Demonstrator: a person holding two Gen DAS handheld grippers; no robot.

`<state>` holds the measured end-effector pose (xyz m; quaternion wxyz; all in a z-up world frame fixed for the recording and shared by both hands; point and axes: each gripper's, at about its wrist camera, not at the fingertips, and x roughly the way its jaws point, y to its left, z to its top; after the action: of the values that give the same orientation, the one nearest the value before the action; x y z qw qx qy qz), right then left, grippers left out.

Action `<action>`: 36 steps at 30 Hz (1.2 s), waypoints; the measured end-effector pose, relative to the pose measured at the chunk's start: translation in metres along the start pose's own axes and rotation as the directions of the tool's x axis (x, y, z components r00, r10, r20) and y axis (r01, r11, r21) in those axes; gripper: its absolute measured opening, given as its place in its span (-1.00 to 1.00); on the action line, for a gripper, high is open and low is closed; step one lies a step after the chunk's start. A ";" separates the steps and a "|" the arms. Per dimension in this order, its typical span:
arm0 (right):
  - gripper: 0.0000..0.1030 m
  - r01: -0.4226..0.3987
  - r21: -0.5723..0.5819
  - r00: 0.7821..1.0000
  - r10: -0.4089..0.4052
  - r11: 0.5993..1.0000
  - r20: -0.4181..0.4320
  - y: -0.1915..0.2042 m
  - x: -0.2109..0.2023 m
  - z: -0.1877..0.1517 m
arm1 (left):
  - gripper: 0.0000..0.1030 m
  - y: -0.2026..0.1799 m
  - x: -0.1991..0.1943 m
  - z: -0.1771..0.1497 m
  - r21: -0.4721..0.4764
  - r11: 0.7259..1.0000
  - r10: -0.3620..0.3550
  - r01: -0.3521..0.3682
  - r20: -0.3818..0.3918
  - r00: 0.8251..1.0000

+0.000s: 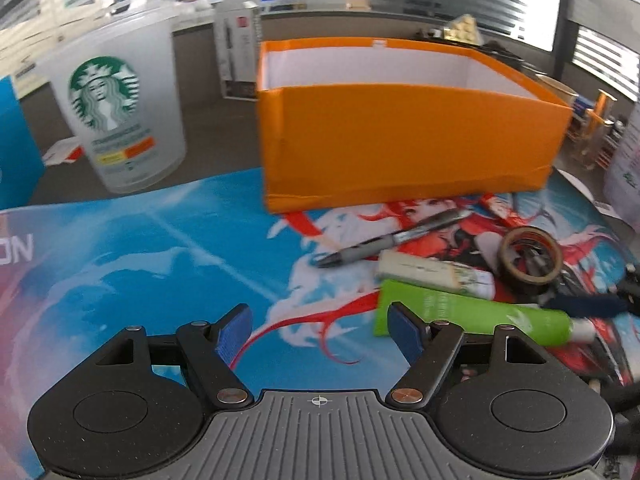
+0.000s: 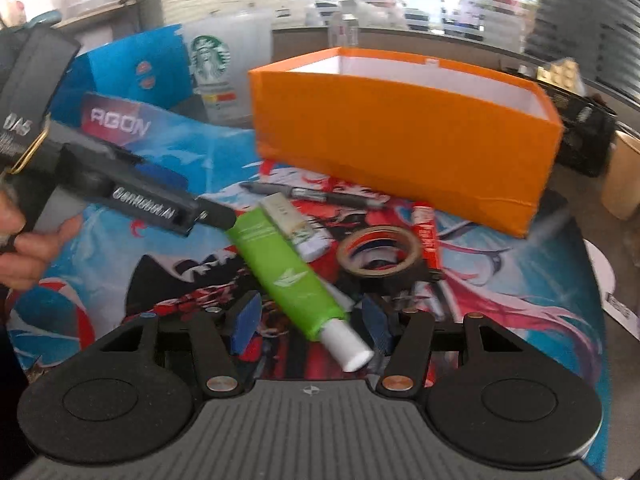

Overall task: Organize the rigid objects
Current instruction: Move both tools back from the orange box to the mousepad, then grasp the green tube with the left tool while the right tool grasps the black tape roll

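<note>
Right gripper (image 2: 310,322): jaws part open, straddling the cap end of the green tube (image 2: 280,264). Pads do not press on it, so nothing is held. The tube lies slantwise on the printed mat (image 2: 120,280) with its white cap nearest the camera, which likely makes that end the easiest to take.

Left gripper (image 1: 316,332): jaws wide, nothing between them. Its right pad sits just beside the flat crimped end of the same tube, over bare mat. In the right wrist view the left tool's fingertip comes in from the left at the tube's far end, held in a person's hand (image 2: 24,248). My reading: the two tools bracket one tube, end to end.

Just beyond the tube: a small white box (image 1: 434,274) touching it, then a roll of tape (image 1: 528,258), a pen (image 1: 394,238) and a red tube (image 2: 426,232), all loose on the mat.

Farther: the orange box (image 1: 400,136), open-topped, white inside, with no contents visible from here. Probably the destination, set close behind the clutter for short carries. A plastic cup (image 1: 116,116) stands to the left of the box.
</note>
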<state>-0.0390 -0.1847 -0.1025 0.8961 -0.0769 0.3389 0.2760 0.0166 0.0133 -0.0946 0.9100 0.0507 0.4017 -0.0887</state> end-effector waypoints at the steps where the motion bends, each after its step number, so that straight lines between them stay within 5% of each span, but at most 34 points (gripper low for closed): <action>1: 0.09 -0.005 -0.021 1.000 0.005 1.000 -0.007 0.008 0.002 -0.001 | 0.48 0.003 0.000 0.000 -0.004 1.000 0.008 -0.008 -0.001 1.000; 6: 0.08 -0.150 -0.063 0.988 0.152 0.987 0.017 0.038 -0.007 0.001 | 0.51 0.011 -0.002 0.001 -0.022 0.999 0.043 -0.043 0.009 0.999; 9: 0.18 0.019 -0.096 0.995 -0.009 0.995 0.103 0.033 -0.016 0.008 | 0.60 0.012 -0.007 0.000 -0.017 0.998 0.063 -0.063 0.025 0.998; 12: 0.44 0.269 -0.143 0.956 -0.246 0.953 0.158 0.016 -0.012 0.013 | 0.63 0.009 -0.011 -0.004 -0.008 0.998 0.066 -0.066 0.027 0.997; 14: 0.42 0.316 -0.175 0.945 -0.293 0.932 0.147 0.008 -0.004 0.014 | 0.63 0.006 -0.012 -0.007 -0.002 0.999 0.053 -0.053 0.022 0.998; 17: 0.31 0.256 -0.172 0.964 -0.238 0.951 0.118 -0.001 0.004 0.014 | 0.63 -0.001 -0.012 -0.012 0.004 0.999 0.038 -0.038 0.011 0.999; 26: 0.10 0.209 -0.185 0.977 -0.195 0.960 0.091 -0.011 0.029 0.012 | 0.63 -0.014 -0.019 -0.016 0.007 0.999 0.045 -0.045 0.013 0.999; 36: 0.03 0.206 -0.141 0.971 -0.184 0.968 0.153 -0.015 0.021 0.014 | 0.68 -0.030 -0.032 -0.022 0.040 0.994 0.099 -0.100 0.014 0.995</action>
<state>-0.0099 -0.1840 -0.1059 0.9316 -0.1602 0.2440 0.2168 -0.0269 -0.0090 -0.0860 0.9145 0.0887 0.3914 -0.0517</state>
